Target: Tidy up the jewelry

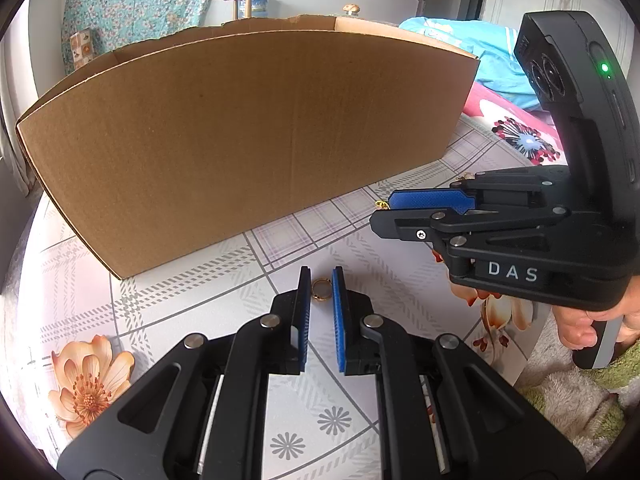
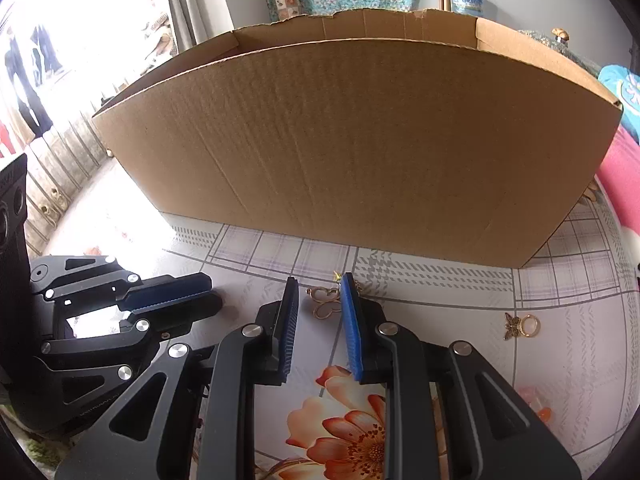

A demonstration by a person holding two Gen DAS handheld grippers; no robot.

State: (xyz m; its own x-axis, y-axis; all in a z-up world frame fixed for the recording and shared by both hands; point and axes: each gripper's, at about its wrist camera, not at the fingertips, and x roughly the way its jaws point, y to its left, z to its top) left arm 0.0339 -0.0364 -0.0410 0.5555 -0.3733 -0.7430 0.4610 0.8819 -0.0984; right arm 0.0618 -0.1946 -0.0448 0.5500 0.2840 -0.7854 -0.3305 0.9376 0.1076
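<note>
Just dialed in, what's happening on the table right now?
A person is sorting jewelry with two handheld grippers in front of a tall cardboard box. The left gripper has a small gold ring between its nearly closed fingers, on the flowered tablecloth. The right gripper hangs with jaws apart over a gold butterfly piece on the cloth. Another butterfly ring lies to its right.

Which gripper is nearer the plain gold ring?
Left. The left gripper has the gold ring between its fingertips on the tablecloth; the right gripper is off to the side, over a gold butterfly piece.
</note>
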